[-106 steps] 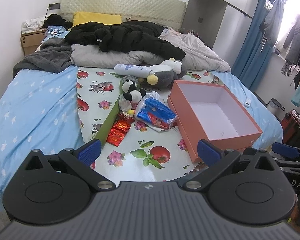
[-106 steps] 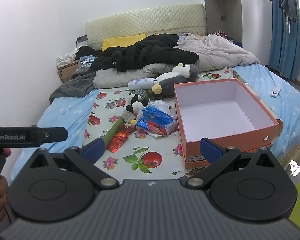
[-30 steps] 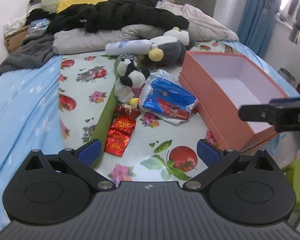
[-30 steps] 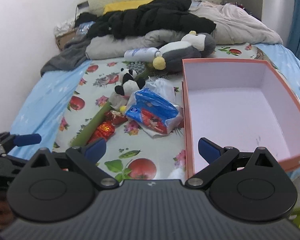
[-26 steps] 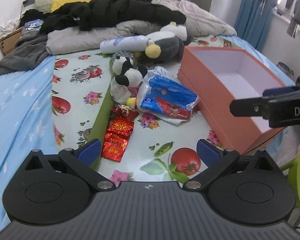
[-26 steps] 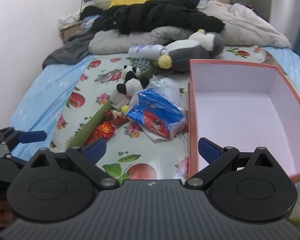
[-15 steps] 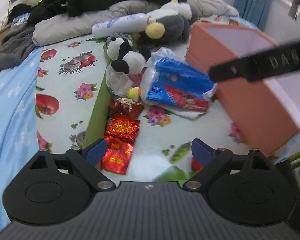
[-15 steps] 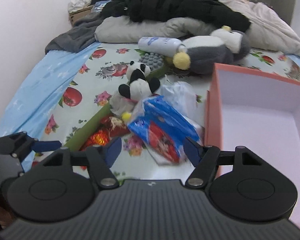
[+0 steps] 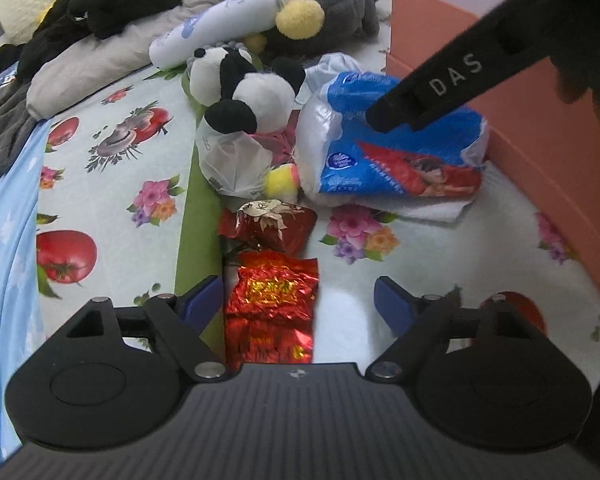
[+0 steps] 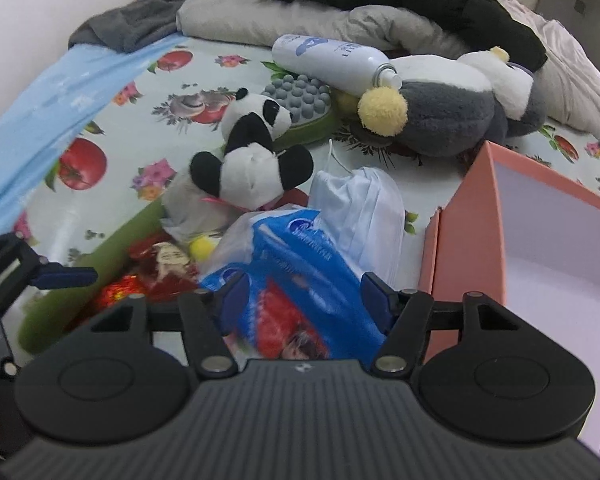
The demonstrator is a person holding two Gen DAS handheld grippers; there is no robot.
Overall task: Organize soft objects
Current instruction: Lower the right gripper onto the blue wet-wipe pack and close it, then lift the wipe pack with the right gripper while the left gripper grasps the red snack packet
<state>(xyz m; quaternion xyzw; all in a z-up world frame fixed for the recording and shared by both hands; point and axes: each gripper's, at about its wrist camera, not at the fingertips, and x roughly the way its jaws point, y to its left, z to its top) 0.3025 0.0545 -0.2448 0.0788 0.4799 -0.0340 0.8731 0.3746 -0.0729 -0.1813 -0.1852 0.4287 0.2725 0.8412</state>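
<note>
- Both grippers have been brought down and in toward the pile on the bed since a second ago, so that the toys and packets are now seen from much closer.
- Around the blue tissue pack (image 10: 300, 280) the right gripper (image 10: 306, 294) is set, with its jaws closing; the pack lies between the pads, though it cannot be told whether it is yet pressed.
- Over a red foil packet (image 9: 274, 292) the left gripper (image 9: 298, 300) is held, its jaws closing as well; one pad is seen just beside the packet's left edge and the other well clear of it on the right.
- A panda plush (image 9: 244, 88) is seen lying above a clear plastic bag (image 9: 230, 164), next to the tissue pack on the fruit-print cloth (image 9: 112, 184).
- A grey penguin plush (image 10: 444, 120) and a white bottle (image 10: 332, 60) are found further back, touching each other.
- An orange box (image 10: 540, 240) stands open just right of the tissue pack.
</note>
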